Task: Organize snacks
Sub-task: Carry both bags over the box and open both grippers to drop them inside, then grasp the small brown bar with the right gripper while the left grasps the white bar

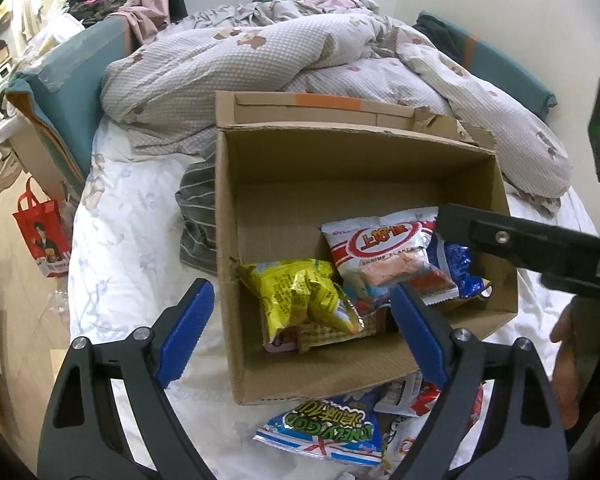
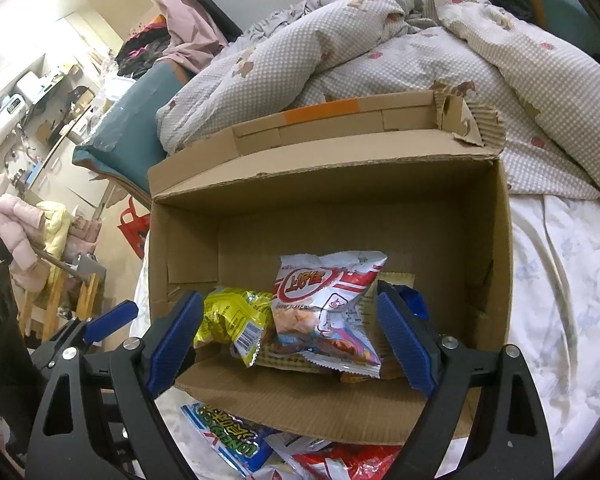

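- Here, a red bag [image 1: 44, 236] stands on the floor at far left, beside the bed [image 1: 140, 248].
- A striped cloth [image 1: 198, 220] lies against the box's left wall; a rumpled quilt [image 1: 260, 64] is heaped behind the box.
- One open cardboard box [image 1: 228, 208] sits on the bed, its flaps up.
- Inside it, from left: one yellow pack [image 1: 300, 296], one white shrimp-flakes pack [image 1: 384, 252] lying on top of others, one blue pack [image 1: 456, 264]. Flatter packs lie under them; I cannot count these.
- On the sheet just in front of the box: one blue Lonely God bag [image 1: 328, 428], with red-and-white packs [image 1: 420, 396] to its right, number unclear.
- Left gripper [image 1: 300, 332] hovers over the box's near left corner, spread wide and empty.
- Right gripper [image 2: 288, 340] hangs over the box's near wall, likewise spread and empty, and hides part of the blue pack.
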Demonstrator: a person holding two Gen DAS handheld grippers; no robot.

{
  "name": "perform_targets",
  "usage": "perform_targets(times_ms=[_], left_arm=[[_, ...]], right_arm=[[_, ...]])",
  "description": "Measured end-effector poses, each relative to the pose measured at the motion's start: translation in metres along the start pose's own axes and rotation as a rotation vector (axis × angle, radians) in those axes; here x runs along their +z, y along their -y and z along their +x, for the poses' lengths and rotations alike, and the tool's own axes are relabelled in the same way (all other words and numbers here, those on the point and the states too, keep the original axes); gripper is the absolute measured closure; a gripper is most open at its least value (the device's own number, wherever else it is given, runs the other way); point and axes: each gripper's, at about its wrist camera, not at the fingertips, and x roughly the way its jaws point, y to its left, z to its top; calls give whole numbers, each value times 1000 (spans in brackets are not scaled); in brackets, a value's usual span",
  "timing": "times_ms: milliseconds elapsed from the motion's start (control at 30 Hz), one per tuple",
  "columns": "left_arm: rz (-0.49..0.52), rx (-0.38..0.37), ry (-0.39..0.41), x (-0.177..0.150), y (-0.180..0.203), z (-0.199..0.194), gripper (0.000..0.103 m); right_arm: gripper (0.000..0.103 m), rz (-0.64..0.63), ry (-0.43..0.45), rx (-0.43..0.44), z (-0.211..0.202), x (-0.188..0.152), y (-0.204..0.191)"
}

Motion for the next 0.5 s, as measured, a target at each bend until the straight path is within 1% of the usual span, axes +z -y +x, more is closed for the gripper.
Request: perform_targets(times_ms=[200,400,500], left_arm=[[-49,-6,-7,-3,-12,-8,15],[-65,-4,-18,-12,-17,-18,15],[-72,5,-11,-17,-19,-25,15]], right_arm=[[12,24,10,9,-16,-6,3],[12,58,18,14,-33,-16,7],[12,82,14,13,-39,-29,10]])
